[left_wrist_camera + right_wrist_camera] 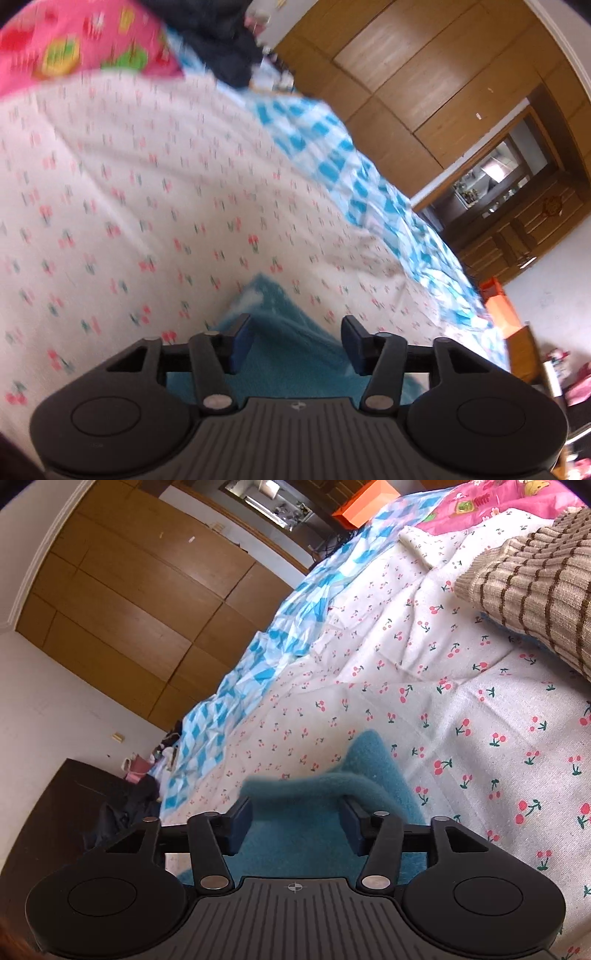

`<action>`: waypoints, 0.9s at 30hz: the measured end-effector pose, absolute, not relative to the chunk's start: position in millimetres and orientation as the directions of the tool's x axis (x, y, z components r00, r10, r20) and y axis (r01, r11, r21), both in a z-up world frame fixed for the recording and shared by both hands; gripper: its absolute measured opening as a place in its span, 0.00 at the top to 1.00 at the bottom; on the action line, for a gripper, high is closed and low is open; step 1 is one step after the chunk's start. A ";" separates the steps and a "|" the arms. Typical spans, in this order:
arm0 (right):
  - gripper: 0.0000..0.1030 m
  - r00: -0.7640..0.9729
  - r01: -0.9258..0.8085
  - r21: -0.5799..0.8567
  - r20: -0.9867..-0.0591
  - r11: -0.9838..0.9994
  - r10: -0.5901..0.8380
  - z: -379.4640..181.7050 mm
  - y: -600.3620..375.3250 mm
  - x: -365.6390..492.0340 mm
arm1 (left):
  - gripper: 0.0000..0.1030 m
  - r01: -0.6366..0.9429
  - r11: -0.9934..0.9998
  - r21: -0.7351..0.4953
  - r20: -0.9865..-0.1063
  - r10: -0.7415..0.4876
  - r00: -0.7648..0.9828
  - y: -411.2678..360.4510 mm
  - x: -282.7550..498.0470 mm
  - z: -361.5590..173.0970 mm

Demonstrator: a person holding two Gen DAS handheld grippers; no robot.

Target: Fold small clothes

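A teal fleece garment [280, 306] lies on the white cherry-print bedcover [129, 184]. In the left wrist view its pointed corner reaches out between the fingers of my left gripper [295, 332], which stands open just above it, pads clear of the cloth. In the right wrist view the same teal garment [373, 760] shows a raised fold running across between the fingers. My right gripper [297, 812] is open too, and the fold's edge lies against the right fingertip [351, 812] without being pinched.
A beige knit garment with brown stripes [535, 590] lies at the right on the bedcover [461, 701]. Pink cartoon-print fabric [74, 40] and dark clothing [221, 44] lie at the far end. A blue checked sheet [332, 155] borders the bed beside a wooden wardrobe [424, 74].
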State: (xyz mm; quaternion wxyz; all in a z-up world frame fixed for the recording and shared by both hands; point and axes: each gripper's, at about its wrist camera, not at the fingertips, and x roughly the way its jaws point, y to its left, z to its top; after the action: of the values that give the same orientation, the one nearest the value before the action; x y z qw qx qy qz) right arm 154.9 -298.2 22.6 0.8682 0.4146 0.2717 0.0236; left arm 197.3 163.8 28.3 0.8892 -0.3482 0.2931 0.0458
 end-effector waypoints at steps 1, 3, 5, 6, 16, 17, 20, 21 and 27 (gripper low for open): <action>0.40 0.860 0.186 0.725 -0.447 0.664 0.247 25.1 -298.3 153.1 | 0.43 -0.289 0.771 -0.568 -0.548 -0.092 0.831 163.1 195.3 32.3; 0.40 0.878 0.165 0.710 -0.423 0.684 0.226 30.5 -298.7 151.1 | 0.42 -0.283 0.796 -0.534 -0.545 -0.068 0.836 160.1 191.9 37.1; 0.40 0.876 0.163 0.672 -0.435 0.723 0.208 34.7 -296.7 153.2 | 0.42 -0.266 0.832 -0.488 -0.549 -0.055 0.834 152.4 188.1 39.2; 0.40 0.869 0.164 0.642 -0.453 0.749 0.198 35.3 -293.4 154.9 | 0.42 -0.254 0.855 -0.452 -0.552 -0.044 0.833 146.4 185.0 39.5; 0.75 0.755 0.192 0.292 -0.654 0.937 0.049 -11.8 -266.0 181.3 | 0.41 -0.273 0.949 -0.161 -0.656 0.104 0.747 115.1 176.6 -6.7; 0.76 0.753 0.195 0.294 -0.657 0.936 0.049 -12.2 -267.5 181.8 | 0.39 -0.275 0.950 -0.144 -0.661 0.115 0.741 115.4 176.2 -9.8; 0.77 0.756 0.201 0.287 -0.653 0.937 0.038 -1.1 -265.3 177.0 | 0.39 -0.277 0.948 -0.153 -0.657 0.112 0.746 117.9 170.6 -10.0; 0.77 0.767 0.196 0.283 -0.640 0.939 0.032 4.4 -263.5 173.0 | 0.39 -0.287 0.944 -0.162 -0.655 0.114 0.747 119.2 167.9 -8.1; 0.74 0.749 0.192 0.224 -0.663 0.956 0.005 1.0 -258.5 163.9 | 0.39 -0.261 0.956 -0.138 -0.636 0.116 0.763 115.4 151.0 -4.1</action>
State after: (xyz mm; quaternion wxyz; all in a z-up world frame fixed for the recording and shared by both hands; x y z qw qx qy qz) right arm 163.9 -258.5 1.0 0.9245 0.1402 0.3508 -0.0507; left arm 151.0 115.4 -4.1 0.9324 -0.1096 0.3292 0.1011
